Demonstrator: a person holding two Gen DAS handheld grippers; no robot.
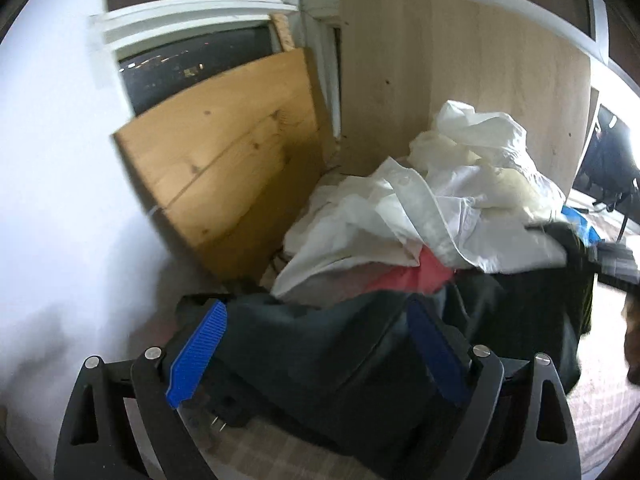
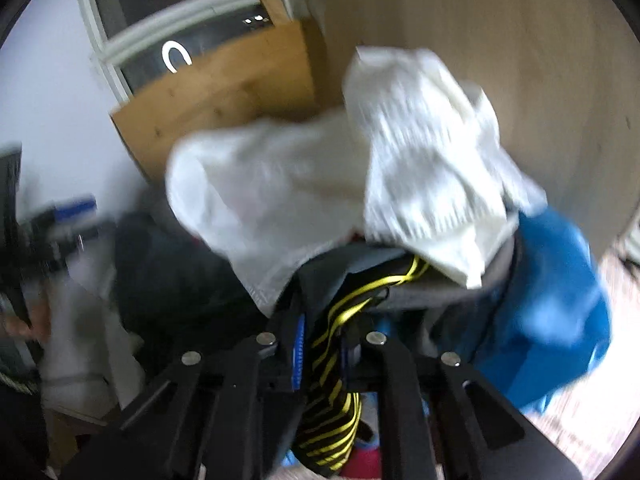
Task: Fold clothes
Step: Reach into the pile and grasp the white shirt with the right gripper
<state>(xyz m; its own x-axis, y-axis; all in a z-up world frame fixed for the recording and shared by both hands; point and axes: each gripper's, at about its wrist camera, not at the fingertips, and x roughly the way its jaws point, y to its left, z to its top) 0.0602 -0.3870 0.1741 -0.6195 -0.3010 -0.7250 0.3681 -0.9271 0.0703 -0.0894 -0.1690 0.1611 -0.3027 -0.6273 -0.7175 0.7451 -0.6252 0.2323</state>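
A dark garment (image 1: 320, 344) lies bunched between the wide-apart blue pads (image 1: 196, 352) of my left gripper (image 1: 316, 350). The left pad's ribbed face is bare, so the jaws stand open around the cloth. My right gripper (image 2: 322, 354) is shut on a black garment with yellow stripes (image 2: 332, 412), which hangs down between its narrow jaws. Behind both grippers rises a pile of white shirts (image 1: 460, 200) (image 2: 320, 184), with a red cloth (image 1: 408, 276) under it and a blue garment (image 2: 552, 300) at the right. The right view is blurred.
A pine board (image 1: 224, 164) and a pale wooden panel (image 1: 480, 60) lean against the wall behind the pile, below a dark window (image 1: 192, 68). A plaid bedsheet (image 1: 600, 416) shows under the clothes. The blurred left gripper (image 2: 68, 216) appears at the right view's left edge.
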